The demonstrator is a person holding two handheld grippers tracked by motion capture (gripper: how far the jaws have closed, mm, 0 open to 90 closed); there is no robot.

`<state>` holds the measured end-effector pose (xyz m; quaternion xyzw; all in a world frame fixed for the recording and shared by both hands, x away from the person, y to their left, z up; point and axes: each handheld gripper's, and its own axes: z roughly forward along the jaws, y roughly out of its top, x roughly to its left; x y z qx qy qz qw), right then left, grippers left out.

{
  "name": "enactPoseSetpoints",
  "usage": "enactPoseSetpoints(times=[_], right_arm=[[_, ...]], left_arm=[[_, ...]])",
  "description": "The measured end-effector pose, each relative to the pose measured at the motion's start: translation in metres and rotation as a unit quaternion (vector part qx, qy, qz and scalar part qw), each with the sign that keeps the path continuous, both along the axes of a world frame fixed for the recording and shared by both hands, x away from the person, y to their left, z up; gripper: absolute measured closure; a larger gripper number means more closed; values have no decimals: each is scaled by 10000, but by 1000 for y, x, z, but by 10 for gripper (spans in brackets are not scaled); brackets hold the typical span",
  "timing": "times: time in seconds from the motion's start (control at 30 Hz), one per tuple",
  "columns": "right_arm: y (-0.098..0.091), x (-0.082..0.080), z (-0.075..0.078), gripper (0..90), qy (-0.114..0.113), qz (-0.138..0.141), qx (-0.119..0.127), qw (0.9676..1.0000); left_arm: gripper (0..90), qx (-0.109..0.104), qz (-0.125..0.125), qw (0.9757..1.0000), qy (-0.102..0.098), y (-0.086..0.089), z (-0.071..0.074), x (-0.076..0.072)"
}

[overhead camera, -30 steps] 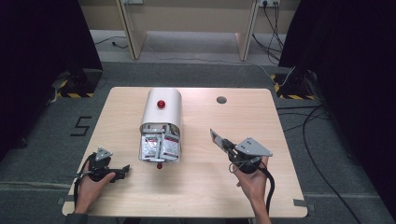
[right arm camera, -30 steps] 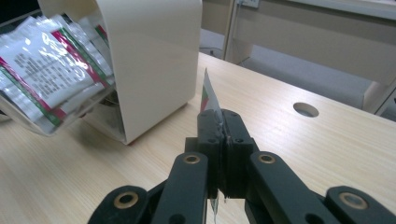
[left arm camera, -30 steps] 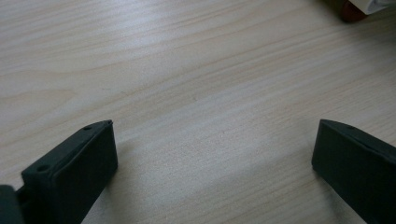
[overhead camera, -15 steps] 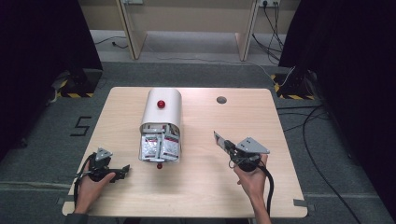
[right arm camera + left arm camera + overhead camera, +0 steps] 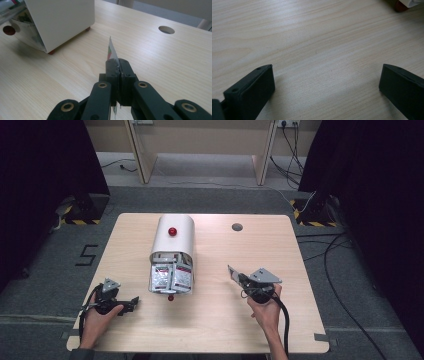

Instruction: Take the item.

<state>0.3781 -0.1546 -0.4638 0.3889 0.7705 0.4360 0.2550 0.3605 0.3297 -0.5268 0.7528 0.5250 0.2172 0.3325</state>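
Right gripper view shows the right tongs (image 5: 117, 65) clamped flat on a thin sachet (image 5: 111, 51) above bare counter (image 5: 160, 62), so I'd lower it gently before letting go, left tongs (image 5: 325, 82) idling agape near the dispenser (image 5: 172, 251).

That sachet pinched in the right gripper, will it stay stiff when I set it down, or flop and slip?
The sachet looks thin and flat, standing edge-up from the shut right gripper, so it is probably light and fairly stiff over that short length. Its glossy face suggests it may slide on the table. Released on edge, it would likely topple flat.
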Motion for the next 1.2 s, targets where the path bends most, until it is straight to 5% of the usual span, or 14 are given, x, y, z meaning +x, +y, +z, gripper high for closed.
enactPoseSetpoints(times=[0.57,1.2], right_arm=[[-6,17,-25,882,275,-318,-214,9989],[-7,23,-26,876,265,-381,-184,9988]], left_arm=[[0,-1,0,10000,0,0,0,0],[0,1,-1,10000,0,0,0,0]])
